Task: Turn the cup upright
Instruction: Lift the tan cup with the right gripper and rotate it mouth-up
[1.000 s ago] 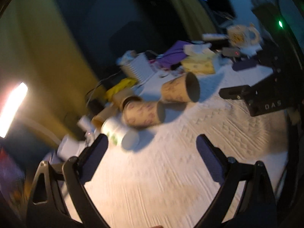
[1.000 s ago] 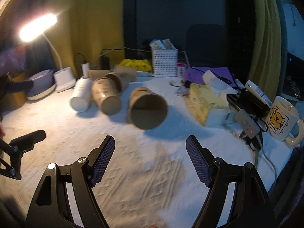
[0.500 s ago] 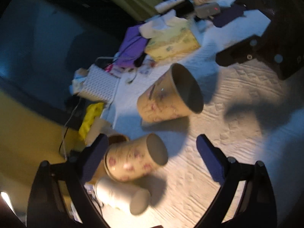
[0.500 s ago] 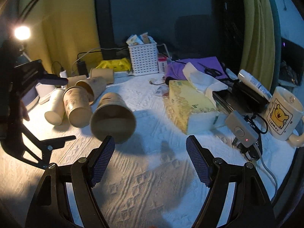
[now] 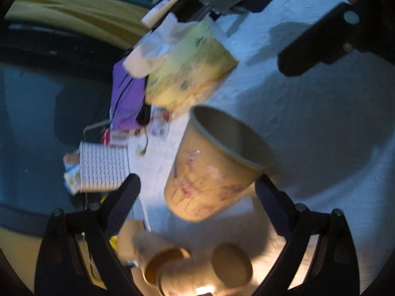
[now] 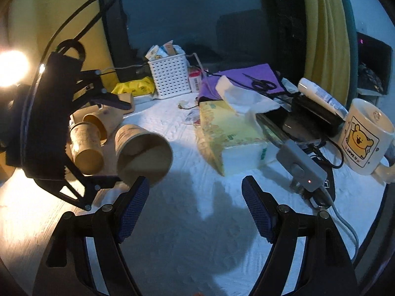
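A tan paper cup with a pink flower print (image 5: 212,172) lies on its side on the white cloth, its open mouth toward the front. In the right wrist view the same cup (image 6: 142,151) lies left of centre. My left gripper (image 5: 197,187) is open, rolled over, with one finger on each side of the cup, not touching. In the right wrist view the left gripper (image 6: 116,143) comes in from the left. My right gripper (image 6: 195,185) is open and empty, to the right of the cup's mouth.
Two more paper cups (image 6: 86,145) lie on their sides left of the cup. A yellow tissue box (image 6: 227,135), a white basket (image 6: 170,74), a bear mug (image 6: 363,135), a grey power strip (image 6: 301,167), cables and a bright lamp (image 6: 9,69) crowd the table.
My left gripper has rolled over and moved forward, so the nearest cup now lies between its open fingers. My right gripper has shifted slightly and stays open.
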The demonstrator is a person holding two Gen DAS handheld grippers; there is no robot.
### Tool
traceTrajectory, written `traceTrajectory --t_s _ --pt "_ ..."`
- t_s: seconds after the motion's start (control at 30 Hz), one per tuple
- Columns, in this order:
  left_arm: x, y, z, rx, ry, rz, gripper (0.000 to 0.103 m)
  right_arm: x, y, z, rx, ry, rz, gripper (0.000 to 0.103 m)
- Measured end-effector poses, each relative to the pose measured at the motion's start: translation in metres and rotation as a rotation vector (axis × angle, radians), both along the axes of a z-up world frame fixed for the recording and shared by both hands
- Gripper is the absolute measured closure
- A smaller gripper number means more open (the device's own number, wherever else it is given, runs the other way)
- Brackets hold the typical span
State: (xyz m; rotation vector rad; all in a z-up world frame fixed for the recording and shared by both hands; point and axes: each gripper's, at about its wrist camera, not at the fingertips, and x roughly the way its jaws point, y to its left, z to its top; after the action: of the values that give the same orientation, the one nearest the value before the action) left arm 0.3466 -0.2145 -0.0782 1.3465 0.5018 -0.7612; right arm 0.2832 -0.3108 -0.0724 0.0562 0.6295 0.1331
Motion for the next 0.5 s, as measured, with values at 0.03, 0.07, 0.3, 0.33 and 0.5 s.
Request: traceTrajectory --t_s 0.03,0.07,0.3,0.33,0.5 --pt "0.004 -0.003 -0.001 -0.002 0.012 -0.008 0.009 0.000 -0.002 -0.001 0.002 0.002 -0.004 0.023" --pt "0.009 -0.007 -0.001 -0.009 0.028 -0.014 0.009 0.000 -0.004 -0.002 0.004 0.005 -0.009 0.023" --pt "0.028 -0.021 0.003 -0.083 0.156 0.032 0.031 -0.003 -0.016 -0.004 0.011 0.012 -0.058 0.023" --pt "0.028 -0.020 0.004 -0.098 0.168 0.042 0.031 -0.003 -0.017 -0.004 0.015 0.014 -0.063 0.023" --pt "0.024 -0.011 0.019 -0.183 0.241 0.109 0.032 -0.009 -0.018 0.000 0.030 0.003 -0.064 0.023"
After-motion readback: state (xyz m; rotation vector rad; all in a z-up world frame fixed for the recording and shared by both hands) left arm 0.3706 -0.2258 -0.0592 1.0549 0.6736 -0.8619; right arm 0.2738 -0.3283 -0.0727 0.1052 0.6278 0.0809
